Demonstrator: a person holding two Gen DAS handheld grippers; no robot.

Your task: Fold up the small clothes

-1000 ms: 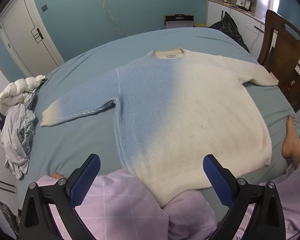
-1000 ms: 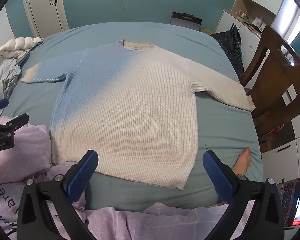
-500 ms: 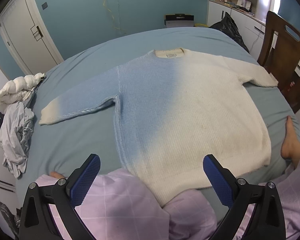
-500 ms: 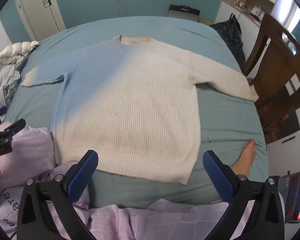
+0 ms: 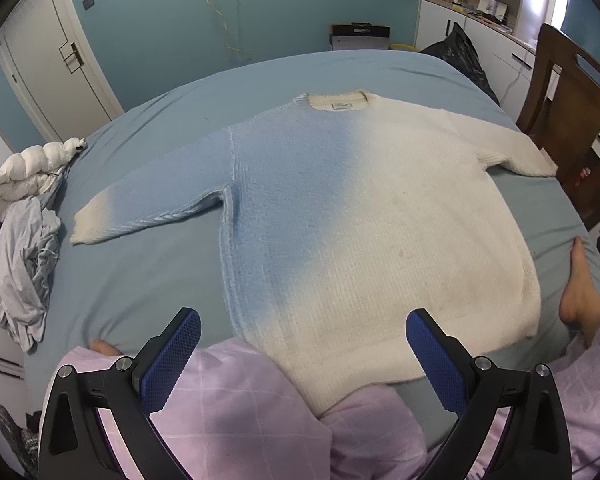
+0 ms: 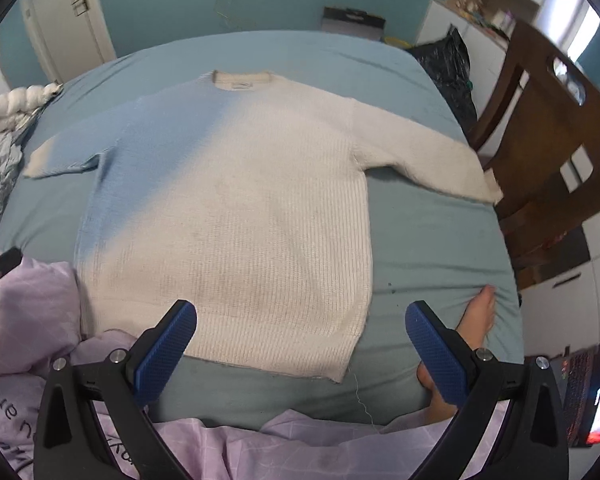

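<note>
Lying flat on the bed [image 5: 148, 272] is a blue and white sweater [image 5: 360, 224], sleeves spread out. Left of the sweater sits a pile of clothes [image 5: 22, 240]. Near its bottom edge, the left hand-held gripper [image 5: 302, 354] and right hand-held gripper [image 6: 300, 350] both hover wide apart, holding nothing. Right of the sweater stands a wooden chair [image 6: 548, 140].

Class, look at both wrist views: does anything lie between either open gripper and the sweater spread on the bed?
Nothing visible does. The sweater lies flat, right ahead of the left gripper and right gripper. Only the person's trouser leg meets its hem.
</note>
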